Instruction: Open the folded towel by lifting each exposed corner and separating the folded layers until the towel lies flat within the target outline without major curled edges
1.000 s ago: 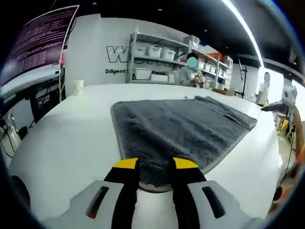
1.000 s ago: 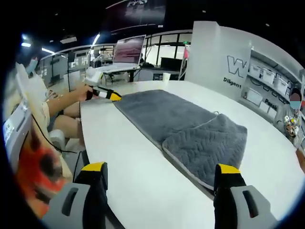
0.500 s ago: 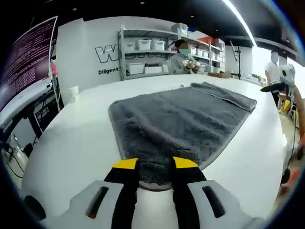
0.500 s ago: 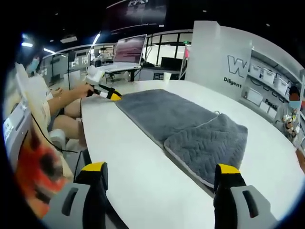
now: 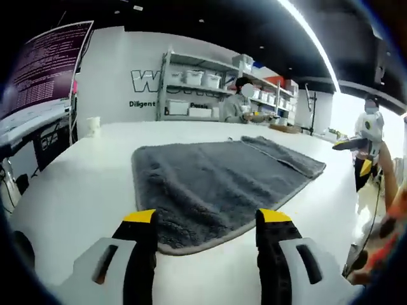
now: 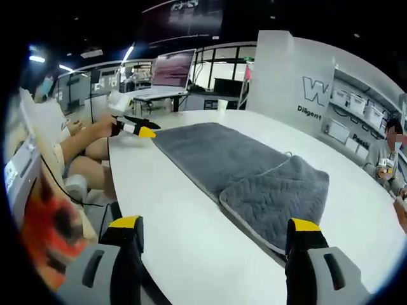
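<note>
One towel (image 5: 216, 184), two grippers apart, perhaps.

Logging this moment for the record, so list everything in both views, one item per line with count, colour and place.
towel: one, dark grey, on the table, one end folded back over itself
table: one, white, under the towel
cup: one, pale, far edge of the table
shelving: one unit, grey with white bins, against the back wall
screen: one, purple-lit text, upper left of the left gripper view
laptop: one, open, on a desk beyond the table
people: one by the shelving, others at the sides
left gripper: black jaws with yellow tips, open at the towel's near edge
right gripper: same colours, open, short of the folded end
</note>
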Motion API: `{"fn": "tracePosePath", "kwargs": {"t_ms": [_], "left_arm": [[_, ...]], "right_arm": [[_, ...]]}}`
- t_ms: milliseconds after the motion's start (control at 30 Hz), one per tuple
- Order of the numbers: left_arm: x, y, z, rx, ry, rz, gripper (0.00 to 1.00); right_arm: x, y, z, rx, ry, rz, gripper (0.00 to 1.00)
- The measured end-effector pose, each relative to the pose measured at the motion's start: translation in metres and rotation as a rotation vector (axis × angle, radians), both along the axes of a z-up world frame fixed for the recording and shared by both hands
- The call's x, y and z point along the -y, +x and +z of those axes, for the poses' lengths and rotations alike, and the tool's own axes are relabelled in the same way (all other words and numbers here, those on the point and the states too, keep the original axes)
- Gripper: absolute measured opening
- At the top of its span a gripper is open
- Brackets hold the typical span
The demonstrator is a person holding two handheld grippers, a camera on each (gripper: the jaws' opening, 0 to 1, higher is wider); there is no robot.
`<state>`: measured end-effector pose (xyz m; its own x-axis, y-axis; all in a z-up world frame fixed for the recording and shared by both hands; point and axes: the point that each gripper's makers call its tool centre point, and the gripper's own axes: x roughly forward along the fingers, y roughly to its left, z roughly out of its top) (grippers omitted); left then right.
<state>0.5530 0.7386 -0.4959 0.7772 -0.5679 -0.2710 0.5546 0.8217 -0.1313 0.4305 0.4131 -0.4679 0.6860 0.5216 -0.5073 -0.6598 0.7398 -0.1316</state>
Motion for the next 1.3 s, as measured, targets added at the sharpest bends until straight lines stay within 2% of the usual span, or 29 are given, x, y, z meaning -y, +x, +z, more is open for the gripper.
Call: {"fn": "tracePosePath", "kwargs": {"t_ms": [67,200,333,500,567,700,800,867,1067,1300], "left_arm": [[0.009,-0.007,0.009,0.014,-0.034,-0.021,0.73],[0.028,-0.020,0.016,0.016,-0.052,-0.072,0.93],[0.041,-0.031,0.016,0.012,-0.026,-0.116,1.00],[0.047,-0.040,0.019,0.025,0.004,-0.136,1.00],[0.050,-0.043,0.020,0.033,0.021,-0.141,1.00],[0.054,-0.048,0.019,0.033,0.038,-0.149,1.00],[0.058,-0.051,0.018,0.030,0.035,-0.171,1.00],[0.060,-0.052,0.017,0.029,0.030,-0.180,1.00],[0.064,-0.053,0.012,0.023,0.013,-0.198,0.99],[0.062,-0.051,0.008,0.010,-0.003,-0.187,0.98]], "right_arm": [[-0.001,0.000,0.000,0.001,0.001,0.002,0.93],[-0.002,0.000,0.000,-0.001,0.003,-0.001,0.93],[-0.003,0.000,-0.001,-0.001,0.008,-0.001,0.92],[-0.007,0.003,0.001,0.008,0.014,-0.005,0.91],[-0.010,0.007,0.002,0.012,0.035,-0.007,0.88],[-0.018,0.014,0.002,0.016,0.076,0.005,0.71],[-0.025,0.023,-0.004,0.011,0.082,0.008,0.63],[-0.024,0.032,-0.008,0.024,0.054,-0.006,0.59],[-0.022,0.054,-0.027,0.039,-0.005,-0.038,0.33],[-0.028,0.069,-0.043,0.050,-0.104,-0.037,0.24]]}}
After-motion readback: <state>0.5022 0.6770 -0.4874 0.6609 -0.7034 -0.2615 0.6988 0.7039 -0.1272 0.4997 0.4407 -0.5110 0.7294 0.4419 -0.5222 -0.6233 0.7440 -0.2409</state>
